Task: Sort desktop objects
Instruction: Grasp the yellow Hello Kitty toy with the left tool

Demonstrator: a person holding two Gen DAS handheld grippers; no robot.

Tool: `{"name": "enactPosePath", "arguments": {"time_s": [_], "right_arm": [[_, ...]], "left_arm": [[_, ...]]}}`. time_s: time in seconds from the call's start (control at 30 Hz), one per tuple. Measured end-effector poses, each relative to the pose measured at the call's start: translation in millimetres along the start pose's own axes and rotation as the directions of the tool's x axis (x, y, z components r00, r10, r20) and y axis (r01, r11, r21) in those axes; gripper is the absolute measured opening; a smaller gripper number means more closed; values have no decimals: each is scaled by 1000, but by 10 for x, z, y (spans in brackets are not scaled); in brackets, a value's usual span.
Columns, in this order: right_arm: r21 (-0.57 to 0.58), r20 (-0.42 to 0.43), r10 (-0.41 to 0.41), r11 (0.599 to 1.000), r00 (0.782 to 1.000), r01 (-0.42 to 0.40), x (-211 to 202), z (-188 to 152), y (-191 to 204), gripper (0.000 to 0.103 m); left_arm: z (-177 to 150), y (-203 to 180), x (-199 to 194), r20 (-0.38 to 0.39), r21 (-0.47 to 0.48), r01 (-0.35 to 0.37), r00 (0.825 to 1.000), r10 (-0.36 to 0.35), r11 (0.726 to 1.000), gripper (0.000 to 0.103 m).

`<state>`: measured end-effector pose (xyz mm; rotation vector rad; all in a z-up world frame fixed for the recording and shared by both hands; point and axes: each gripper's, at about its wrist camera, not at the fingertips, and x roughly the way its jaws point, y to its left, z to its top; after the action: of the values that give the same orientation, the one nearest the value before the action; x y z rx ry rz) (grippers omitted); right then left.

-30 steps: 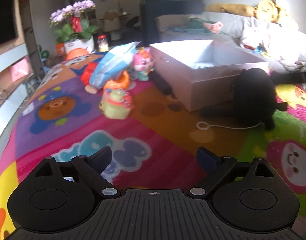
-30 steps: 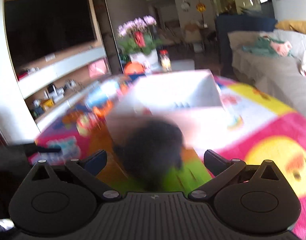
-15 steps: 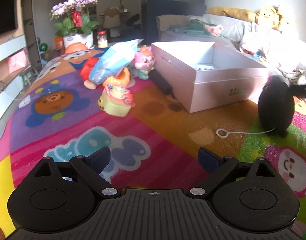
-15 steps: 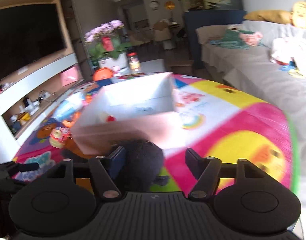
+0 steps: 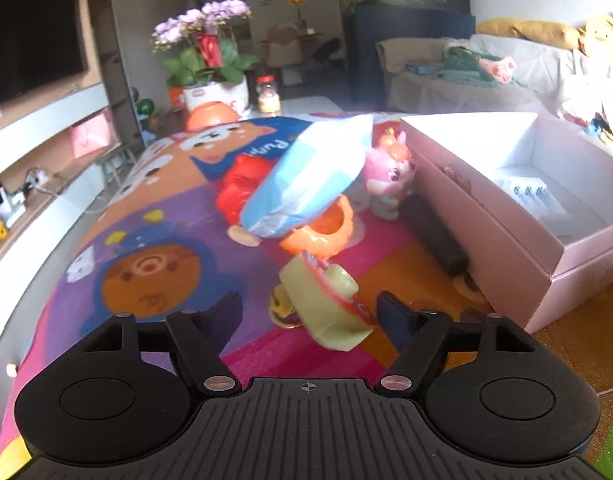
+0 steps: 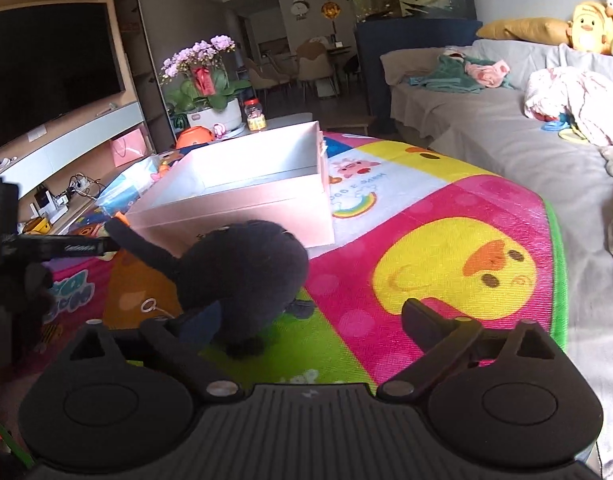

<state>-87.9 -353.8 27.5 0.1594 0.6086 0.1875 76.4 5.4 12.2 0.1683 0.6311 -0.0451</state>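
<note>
My left gripper is open, its jaws on either side of a pale yellow toy with red trim, lying tilted on the colourful mat. Behind it lie an orange toy, a blue-white bag, a red toy, a pink figure and a black bar. The open pink box stands to the right. My right gripper is open; a black plush toy sits just ahead of its left finger, in front of the box.
A grey sofa with clothes and plush toys runs along the right. A flower pot, a jar and a TV shelf stand beyond the mat's far and left edges. The other hand's gripper shows at left.
My left gripper has moved forward up to the yellow toy, which now sits between its jaws. My right gripper has opened wider and shifted right, with the black plush now by its left finger.
</note>
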Motion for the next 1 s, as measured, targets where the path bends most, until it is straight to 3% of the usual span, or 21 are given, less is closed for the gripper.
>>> {"name": "enactPosePath", "arguments": {"time_s": [0.03,0.1,0.23,0.37,0.5,0.57,0.6,0.63,0.73,0.87,0.9,0.93,1.0], "right_arm": [[0,-7,7,1000,1000,-7,27,-4,16,98],[4,-16,19,1000,1000,-19,83,-31,48,98],[-8,-38,22,1000,999,-22,157,-68,102,99],[14,-41,25,1000,999,-24,169,-69,75,100],[15,-45,26,1000,999,-26,174,-71,69,101],[12,-46,24,1000,999,-24,178,-70,69,101],[12,-45,23,1000,999,-23,177,-74,71,101],[13,-45,23,1000,999,-22,178,-77,69,102],[16,-48,20,1000,999,-19,188,-78,65,103],[18,-65,16,1000,998,-15,221,-76,60,103],[18,-67,15,1000,998,-14,227,-77,59,103],[18,-68,15,1000,998,-14,229,-76,58,103],[22,-67,17,1000,998,-15,230,-75,49,103]], "left_arm": [[-13,-28,-9,5,24,-2,1000,2,1000,50],[-52,-78,-64,20,64,-22,1000,21,998,33],[-110,-64,-317,45,68,-1,999,-2,998,24],[-236,-9,-539,-12,4,109,994,-109,994,24],[-361,-47,-675,-54,-32,257,965,-258,966,29],[-352,-68,-703,-30,-25,220,975,-221,975,45],[-324,-59,-691,-5,-27,173,985,-174,984,60],[-288,-39,-661,17,-36,123,992,-122,992,67],[-161,37,-462,46,-71,22,999,-18,997,74],[-31,65,-112,1,-54,-14,1000,14,998,68],[-14,68,-57,-7,-41,-18,1000,18,999,53],[3,67,-24,-14,-31,-20,1000,20,999,50],[27,74,-29,-7,-24,-25,1000,25,999,50]]}}
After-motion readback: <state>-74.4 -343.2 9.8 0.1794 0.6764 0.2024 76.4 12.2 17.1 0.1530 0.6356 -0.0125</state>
